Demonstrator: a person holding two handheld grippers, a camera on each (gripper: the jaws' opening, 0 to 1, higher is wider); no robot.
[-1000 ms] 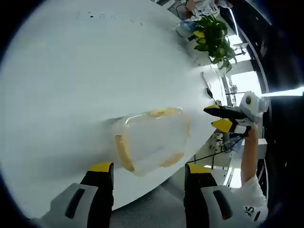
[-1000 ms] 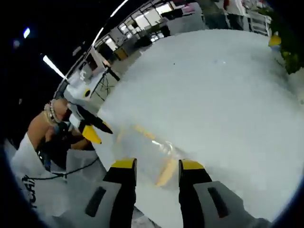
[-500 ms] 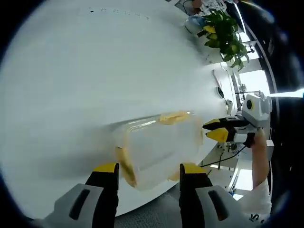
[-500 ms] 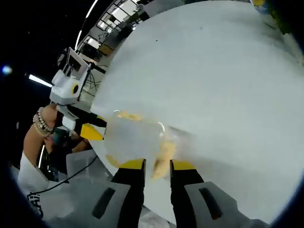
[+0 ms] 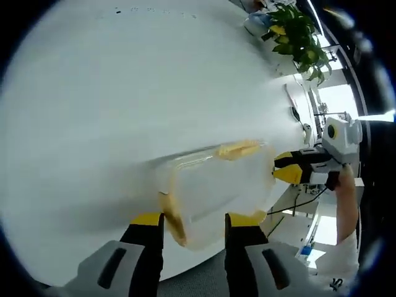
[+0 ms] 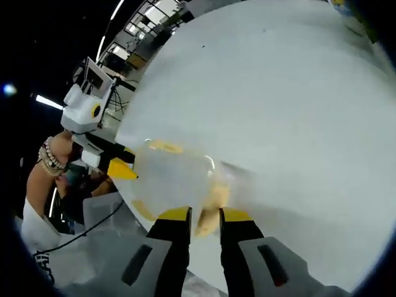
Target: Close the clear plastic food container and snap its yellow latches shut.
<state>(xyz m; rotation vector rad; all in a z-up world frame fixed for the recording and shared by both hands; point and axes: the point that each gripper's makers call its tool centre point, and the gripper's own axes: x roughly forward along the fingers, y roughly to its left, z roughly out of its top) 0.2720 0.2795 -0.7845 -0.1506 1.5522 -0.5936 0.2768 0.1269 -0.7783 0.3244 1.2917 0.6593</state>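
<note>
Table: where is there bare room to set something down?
The wide white table is bare between the container at the near edge and the plant at the far side. The near edge is crowded: both grippers flank the container.

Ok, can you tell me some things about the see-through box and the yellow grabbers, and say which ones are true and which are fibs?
1. The clear container sits near the edge of the white table. True.
2. The container's latches are red. False: they are yellow.
3. A leafy green plant stands at the far side of the table. True.
4. The right gripper has its jaws spread wide apart. False: they are nearly together around a yellow latch.
5. The left gripper is far from the container. False: its jaw tips are right at the container's near end.
</note>
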